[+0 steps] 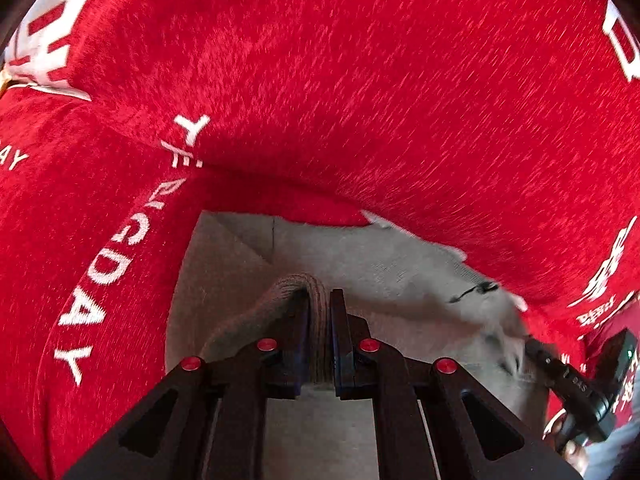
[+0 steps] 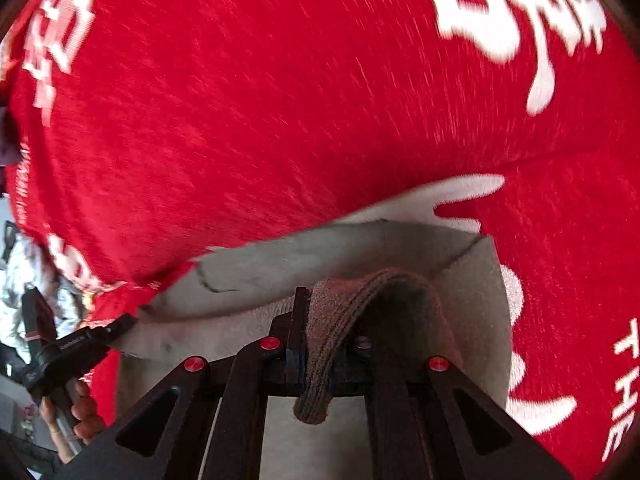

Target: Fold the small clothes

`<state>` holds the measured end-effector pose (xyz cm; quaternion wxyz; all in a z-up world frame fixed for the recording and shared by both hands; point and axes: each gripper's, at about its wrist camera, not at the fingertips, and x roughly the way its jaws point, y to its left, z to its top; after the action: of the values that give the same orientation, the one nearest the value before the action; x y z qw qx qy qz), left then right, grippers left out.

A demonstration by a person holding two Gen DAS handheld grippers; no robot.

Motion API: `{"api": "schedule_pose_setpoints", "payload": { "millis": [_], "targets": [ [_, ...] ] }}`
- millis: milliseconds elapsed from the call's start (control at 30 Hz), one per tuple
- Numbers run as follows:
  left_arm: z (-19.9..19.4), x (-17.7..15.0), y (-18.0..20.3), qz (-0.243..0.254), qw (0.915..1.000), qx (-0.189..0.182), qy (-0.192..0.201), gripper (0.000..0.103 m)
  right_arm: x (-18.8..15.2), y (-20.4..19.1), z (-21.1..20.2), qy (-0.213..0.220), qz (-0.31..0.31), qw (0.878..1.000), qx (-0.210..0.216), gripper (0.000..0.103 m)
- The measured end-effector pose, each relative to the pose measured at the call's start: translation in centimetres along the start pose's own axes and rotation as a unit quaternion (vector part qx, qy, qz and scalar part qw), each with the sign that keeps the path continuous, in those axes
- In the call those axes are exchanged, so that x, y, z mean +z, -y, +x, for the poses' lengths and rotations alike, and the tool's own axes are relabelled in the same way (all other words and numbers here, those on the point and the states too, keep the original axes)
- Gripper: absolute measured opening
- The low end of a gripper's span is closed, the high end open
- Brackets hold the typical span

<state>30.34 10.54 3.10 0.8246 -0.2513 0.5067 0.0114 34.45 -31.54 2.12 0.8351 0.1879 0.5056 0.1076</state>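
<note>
A small beige garment (image 1: pixel 360 280) with a brown ribbed hem lies on a red cloth. My left gripper (image 1: pixel 320 300) is shut on the brown ribbed hem (image 1: pixel 288 286) at one corner. My right gripper (image 2: pixel 320 300) is shut on the brown ribbed hem (image 2: pixel 340 312) at the other corner, and the hem drapes over its right finger. The beige garment (image 2: pixel 300 252) stretches between the two grippers and is lifted at the hem. A thin dark mark (image 2: pixel 208 280) shows on the beige fabric.
A red cloth with white lettering (image 1: pixel 360 80) covers the surface under the garment and fills most of both views (image 2: pixel 240 100). The other gripper shows at the lower right of the left view (image 1: pixel 580 384) and at the lower left of the right view (image 2: pixel 64 356).
</note>
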Motion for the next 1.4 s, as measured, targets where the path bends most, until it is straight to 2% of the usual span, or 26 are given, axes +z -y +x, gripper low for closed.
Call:
{"api": "schedule_pose_setpoints", "payload": {
  "millis": [67,167,233,267,300,367,467,533,633,733,767,800,833,900,933,1000,1033,1067,1100,1133,1200,1233,1300,1333,1367,1400],
  "targets": [
    [0.1,0.3,-0.8,-0.013,0.9998,-0.014,-0.009,0.009,0.0,0.8,1.3,-0.026,0.014,1.000,-0.010,0.012],
    [-0.9,0.7,-2.6,-0.065,0.9967,-0.045,-0.017,0.009,0.1,1.4,1.2,-0.028,0.025,0.999,-0.001,0.015],
    [-2.4,1.0,-3.5,-0.077,0.9954,-0.057,-0.006,0.009,0.1,1.6,0.0,-0.014,0.029,0.999,-0.007,0.037],
    [-3.1,1.2,-3.8,-0.078,0.9954,-0.056,0.000,0.009,0.0,1.9,-1.0,0.002,0.031,0.999,-0.013,0.058],
    [-4.1,1.4,-4.3,-0.080,0.9952,-0.054,0.009,0.009,-0.1,2.1,-2.1,0.026,0.035,0.999,-0.015,0.073],
    [-5.5,1.5,-4.9,-0.086,0.9951,-0.046,0.018,0.009,-0.4,3.1,-4.7,0.077,0.057,0.995,-0.021,0.082],
    [-7.0,0.2,-4.7,-0.068,0.9971,-0.024,0.024,0.010,-1.0,3.5,-7.3,0.101,0.062,0.993,-0.002,0.082],
    [-6.8,-1.5,-3.1,-0.017,0.9998,-0.010,0.009,0.010,-1.7,1.7,-8.0,0.102,-0.004,0.995,-0.006,0.082],
    [-5.0,-4.7,0.4,0.065,0.9975,-0.007,-0.028,0.010,-2.6,-2.0,-6.7,0.066,-0.100,0.993,-0.022,0.082],
    [-1.9,-6.8,3.7,0.140,0.9882,0.018,-0.060,0.010,-3.9,-6.5,-3.2,0.011,-0.189,0.981,-0.045,0.082],
    [-0.8,-7.1,4.2,0.158,0.9845,0.037,-0.066,0.010,-4.2,-7.4,-1.9,-0.007,-0.211,0.976,-0.054,0.082],
    [-0.5,-7.0,4.1,0.166,0.9839,0.043,-0.050,0.010,-4.5,-7.7,-0.9,-0.015,-0.222,0.973,-0.062,0.082],
    [-0.7,-6.6,3.6,0.158,0.9861,0.038,-0.033,0.010,-4.4,-7.6,0.3,-0.026,-0.227,0.970,-0.081,0.082],
    [-0.3,-5.3,2.0,0.116,0.9919,0.030,-0.043,0.010,-4.0,-5.8,1.6,-0.044,-0.208,0.970,-0.119,0.082],
    [-0.4,-4.6,0.7,0.088,0.9950,0.008,-0.048,0.010,-3.4,-4.0,2.1,-0.051,-0.178,0.973,-0.135,0.082],
    [-0.8,-3.8,-1.4,0.056,0.9972,0.003,-0.049,0.010,-2.5,-0.6,1.5,-0.035,-0.120,0.985,-0.117,0.081],
    [-1.1,-3.5,-2.0,0.052,0.9975,0.006,-0.047,0.010,-2.3,0.8,0.9,-0.023,-0.097,0.991,-0.087,0.079],
    [-1.5,-3.3,-2.6,0.047,0.9979,0.009,-0.045,0.010,-2.1,1.8,0.2,-0.019,-0.080,0.995,-0.064,0.075],
    [-2.4,-3.1,-3.4,0.035,0.9985,0.015,-0.039,0.010,-2.0,2.2,-0.4,-0.021,-0.073,0.995,-0.061,0.073],
    [-3.1,-2.9,-4.0,0.026,0.9988,0.022,-0.034,0.010,-2.0,2.4,-1.1,-0.019,-0.071,0.994,-0.078,0.074],
    [-5.0,-3.3,-5.5,0.007,0.9992,0.030,-0.023,0.010,-2.5,2.5,-3.2,0.000,-0.084,0.985,-0.148,0.079],
    [-5.3,-3.4,-6.3,0.003,0.9990,0.040,-0.020,0.010,-2.8,2.6,-4.1,0.008,-0.087,0.986,-0.145,0.079],
    [-6.0,-4.7,-7.3,0.007,0.9973,0.070,-0.021,0.048,-3.9,3.8,-6.3,0.016,-0.070,0.990,-0.117,0.082],
    [-6.3,-5.3,-7.5,0.009,0.9965,0.081,-0.016,0.086,-4.4,4.3,-7.0,0.016,-0.063,0.992,-0.108,0.082],
    [-6.8,-6.2,-7.7,0.014,0.9953,0.096,0.003,0.094,-5.0,4.8,-7.5,0.012,-0.054,0.994,-0.094,0.082],
    [-7.4,-6.7,-7.8,0.021,0.9940,0.105,0.020,0.094,-5.6,5.2,-7.9,0.009,-0.047,0.995,-0.084,0.082]
  ]
}}
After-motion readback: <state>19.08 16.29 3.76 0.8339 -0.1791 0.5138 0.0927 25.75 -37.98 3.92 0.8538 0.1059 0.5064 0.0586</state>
